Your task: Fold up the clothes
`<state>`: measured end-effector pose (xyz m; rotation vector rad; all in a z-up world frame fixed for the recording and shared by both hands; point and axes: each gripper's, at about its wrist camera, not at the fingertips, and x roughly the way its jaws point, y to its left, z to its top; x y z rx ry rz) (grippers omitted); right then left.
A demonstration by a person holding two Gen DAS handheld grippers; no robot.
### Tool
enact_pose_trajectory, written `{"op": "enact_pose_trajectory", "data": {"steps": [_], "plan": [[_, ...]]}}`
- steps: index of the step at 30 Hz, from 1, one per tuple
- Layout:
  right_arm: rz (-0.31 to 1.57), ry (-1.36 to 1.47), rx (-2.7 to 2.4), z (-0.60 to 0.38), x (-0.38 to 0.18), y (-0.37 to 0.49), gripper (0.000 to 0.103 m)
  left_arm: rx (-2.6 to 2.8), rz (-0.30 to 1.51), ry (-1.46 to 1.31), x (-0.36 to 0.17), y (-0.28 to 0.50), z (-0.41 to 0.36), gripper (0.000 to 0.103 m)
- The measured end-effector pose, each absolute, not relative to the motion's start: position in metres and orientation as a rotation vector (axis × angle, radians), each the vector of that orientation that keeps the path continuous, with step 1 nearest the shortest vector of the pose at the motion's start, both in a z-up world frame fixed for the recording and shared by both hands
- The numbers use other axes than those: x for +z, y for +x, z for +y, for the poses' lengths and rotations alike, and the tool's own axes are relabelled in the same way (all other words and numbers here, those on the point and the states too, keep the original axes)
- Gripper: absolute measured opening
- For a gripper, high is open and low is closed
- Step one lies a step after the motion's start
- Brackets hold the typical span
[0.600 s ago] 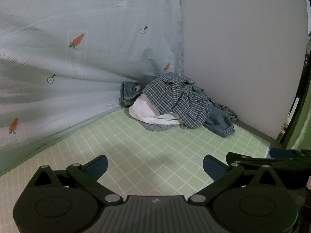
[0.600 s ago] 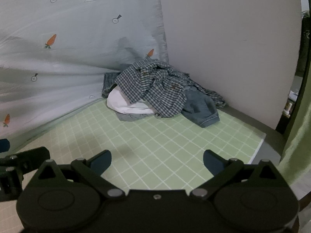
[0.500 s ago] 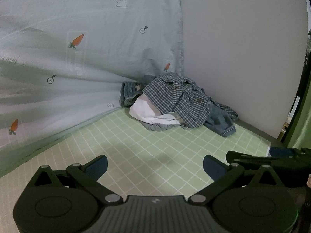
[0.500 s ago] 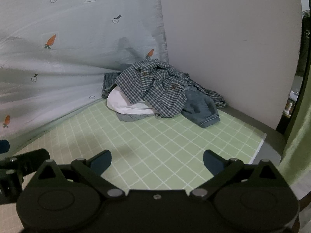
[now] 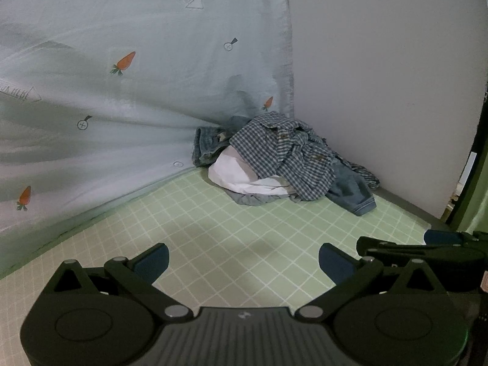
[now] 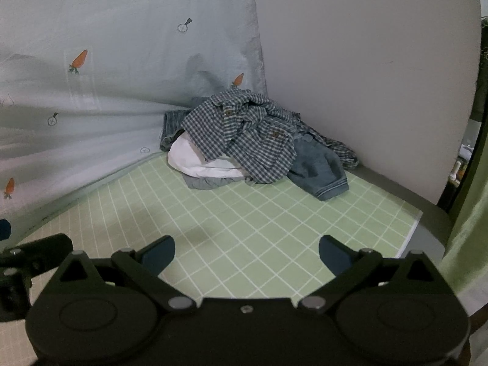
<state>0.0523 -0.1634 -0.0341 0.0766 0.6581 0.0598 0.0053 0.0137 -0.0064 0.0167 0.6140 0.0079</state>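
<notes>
Both the left tongs point(image 5: 243, 256) and right tongs point(image 6: 246, 251) stand wide and empty; the pile of clothes point(image 5: 283, 160) lies well ahead of them on the green surface point(image 5: 213, 235); folding looks unstarted; next, reach forward and take the checked shirt point(image 6: 244, 131) on top.

Dim, even light, soft shadows on the mat point(image 5: 231, 244), edges bowed, corners perhaps vignetted.

1 clothes pile point(image 5: 283, 161) in the worktop point(image 5: 213, 228) far corner: approx. 4 garments; 1 checked shirt point(image 5: 283, 149), 1 white top point(image 5: 235, 177).
</notes>
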Motion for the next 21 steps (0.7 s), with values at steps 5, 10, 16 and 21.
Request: {"op": "enact_pose_trajectory", "data": {"steps": [5,10,16,21], "plan": [[0.662,0.077,0.057,-0.1625,-0.0353,0.0518,0.102,0.006,0.618,0.019,-0.0074,0.0065,0.0155,0.103],[0.664,0.08,0.056,-0.164,-0.0357,0.052,0.102,0.003,0.618,0.024,-0.0059,0.0037,0.018,0.103],[0.665,0.079,0.058,-0.1659,-0.0364,0.0514,0.102,0.006,0.622,0.029,-0.0048,0.0047,0.015,0.103],[0.665,0.081,0.053,-0.1667,-0.0358,0.051,0.102,0.002,0.624,0.033,-0.0028,0.0066,0.0135,0.103]]}}
